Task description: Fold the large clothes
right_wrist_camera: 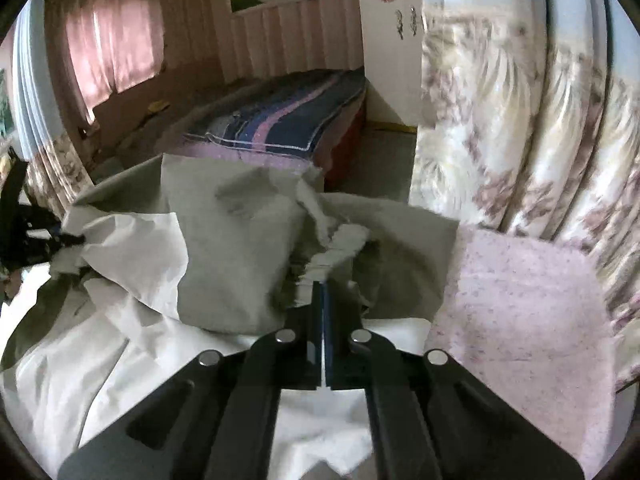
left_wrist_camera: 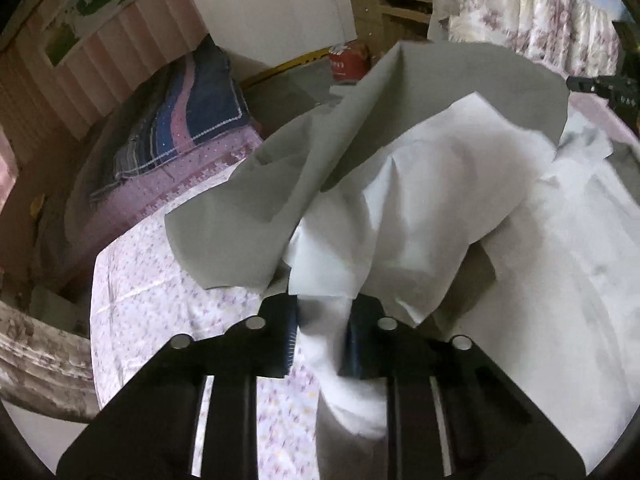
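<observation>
Home bedroom, quilt-covered bed (right_wrist_camera: 288, 120), pink curtained window (right_wrist_camera: 112, 48), floral drapes (right_wrist_camera: 520, 128), wardrobe (left_wrist_camera: 272, 8)

Each view looked forward and steeply down along its own gripper's fingers, close above the work surface. The left wrist view faced a striped bed (left_wrist_camera: 192, 120) and white cabinet (left_wrist_camera: 276, 4); the right faced that bed and a floral curtain (right_wrist_camera: 520, 128). Both shared the grey-and-white garment (left_wrist_camera: 400, 184).

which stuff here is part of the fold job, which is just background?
In the job:
- grey and white garment
- left gripper, fingers closed on its white fabric
- right gripper, shut on a bunched edge

Just lying about:
- striped blanket
- red container
- floral curtain
</observation>
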Tool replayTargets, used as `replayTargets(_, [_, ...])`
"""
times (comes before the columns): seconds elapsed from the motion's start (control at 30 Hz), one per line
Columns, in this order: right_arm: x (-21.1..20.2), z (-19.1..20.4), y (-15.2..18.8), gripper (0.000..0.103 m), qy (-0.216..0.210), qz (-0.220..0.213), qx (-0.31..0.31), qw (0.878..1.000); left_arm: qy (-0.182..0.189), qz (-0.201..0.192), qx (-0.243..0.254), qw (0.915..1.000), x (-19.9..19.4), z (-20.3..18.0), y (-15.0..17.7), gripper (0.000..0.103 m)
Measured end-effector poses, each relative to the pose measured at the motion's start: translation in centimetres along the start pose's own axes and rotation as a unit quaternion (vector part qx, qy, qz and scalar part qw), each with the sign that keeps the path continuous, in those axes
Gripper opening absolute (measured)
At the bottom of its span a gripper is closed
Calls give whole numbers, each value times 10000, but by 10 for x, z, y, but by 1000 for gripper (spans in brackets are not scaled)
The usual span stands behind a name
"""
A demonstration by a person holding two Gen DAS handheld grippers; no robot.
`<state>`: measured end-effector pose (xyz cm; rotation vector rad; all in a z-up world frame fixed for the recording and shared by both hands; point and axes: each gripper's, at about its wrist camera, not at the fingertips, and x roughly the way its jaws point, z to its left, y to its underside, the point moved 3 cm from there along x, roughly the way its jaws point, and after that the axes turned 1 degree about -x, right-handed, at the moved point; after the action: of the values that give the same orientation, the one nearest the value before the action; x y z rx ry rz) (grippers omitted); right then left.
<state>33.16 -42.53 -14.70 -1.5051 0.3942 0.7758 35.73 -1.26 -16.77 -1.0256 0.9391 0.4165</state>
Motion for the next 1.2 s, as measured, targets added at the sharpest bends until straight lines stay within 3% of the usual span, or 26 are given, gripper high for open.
replayTargets(0.13, [-56,-9,1,0,43,-34,553,9985,485,-92,-8,9988,-38,1,5,17])
replayTargets(0.23, [-73,-25,13,0,215,192,872,9958,788,93,262,9965,-50,-11,18,15])
replayTargets(0.3, [-67,-34,29,0,466,502,733,9950,572,373,616,9958,-37,-23,32,17])
replayTargets(0.37, [-59,-37,40,3,343,544,695,9955,282,529,727,9956,-17,-29,46,41])
replayTargets(0.43, [-53,-39,42,5,193,407,752,9961,335,374,563,9972,-17,-27,50,56])
replayTargets(0.47, [-50,-38,39,10,108,294,745,9967,416,288,435,9978,-20,-24,50,65])
replayTargets(0.53, [-42,-35,27,74,4,29,695,9976,379,-15,139,9992,-32,-14,51,82])
replayTargets(0.57, [-41,-30,23,77,-40,-108,620,9980,324,-140,55,9994,-38,-10,52,85])
replayTargets(0.7, [-5,-17,6,77,-310,-104,359,9988,146,-452,-211,9986,-59,13,58,93])
replayTargets(0.8, [27,-19,5,77,-555,203,647,9962,-23,-328,-572,9978,-50,39,56,93])
replayTargets(0.87, [39,-18,6,59,-790,341,850,9927,-58,-217,-716,9972,-41,51,54,92])
replayTargets(0.9, [40,-17,5,26,-752,351,944,9921,-105,-200,-765,9968,-36,56,54,92])
replayTargets(0.93, [39,-16,4,9,-803,365,1017,9909,-114,-180,-810,9965,-32,60,51,92])
replayTargets(1.0, [28,-13,-1,7,-965,321,1285,9865,-133,-178,-855,9961,-26,63,43,92])
replayTargets(1.07, [-2,-11,-11,6,-863,58,1387,9865,-198,-189,-848,9960,-19,62,31,92])
replayTargets(1.13, [-35,-15,-22,5,-577,-267,1373,9885,-272,-248,-812,9960,-18,58,19,92])
replayTargets(1.2, [-64,-34,-23,5,-130,-258,1514,9880,-191,-366,-787,9960,-21,52,10,92])
